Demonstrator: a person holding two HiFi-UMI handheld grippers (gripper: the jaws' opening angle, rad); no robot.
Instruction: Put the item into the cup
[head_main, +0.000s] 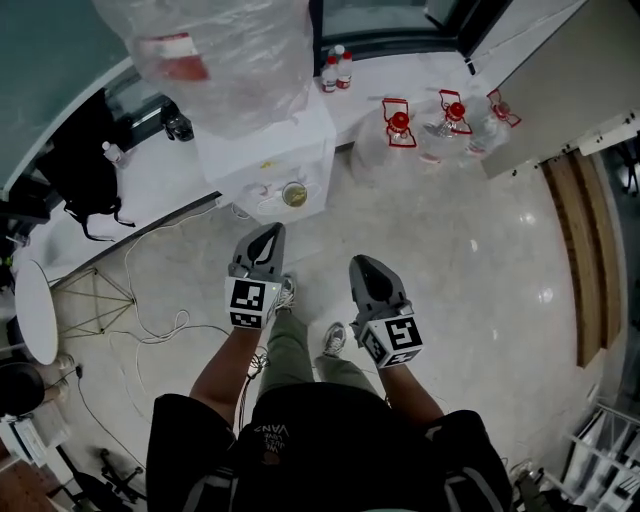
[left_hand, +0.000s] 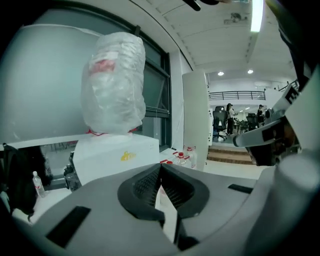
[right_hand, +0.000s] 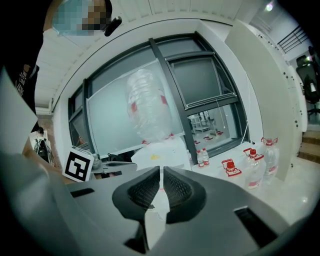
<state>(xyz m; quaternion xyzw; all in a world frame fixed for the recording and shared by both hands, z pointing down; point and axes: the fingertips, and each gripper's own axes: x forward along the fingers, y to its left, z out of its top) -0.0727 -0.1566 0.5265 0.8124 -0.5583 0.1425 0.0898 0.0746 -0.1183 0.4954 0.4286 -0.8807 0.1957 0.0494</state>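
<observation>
head view / step: task not under way, this is the approach; person stands on the floor (head_main: 470, 260), well apart from the water dispenser (head_main: 290, 150)
head view / left tool (head_main: 267, 236): jaws together, nothing held
head view / right tool (head_main: 360, 264): jaws together, nothing held
head view / cup (head_main: 294, 194): small round thing on the dispenser front looks like it; too small to be sure
head view / item: cannot pick it out in any view
head view / next move: my read is find the item first, close in, and open one tool before any grasp
head view / writing: shirt print (head_main: 268, 432) looks like "VANS", not certain; red label on the bagged bottle (head_main: 215, 50) unreadable
left gripper view / left tool (left_hand: 160, 168): pads meet at the tips, nothing between
left gripper view / labels: yellow logo (left_hand: 127, 156) on the dispenser, no legible text
right gripper view / right tool (right_hand: 161, 173): pads all but touching, thin slit only, empty
right gripper view / labels: red-capped jugs (right_hand: 230, 167) on the floor, no readable print; marker cube (right_hand: 79, 164) of the left tool shows a pattern only
</observation>
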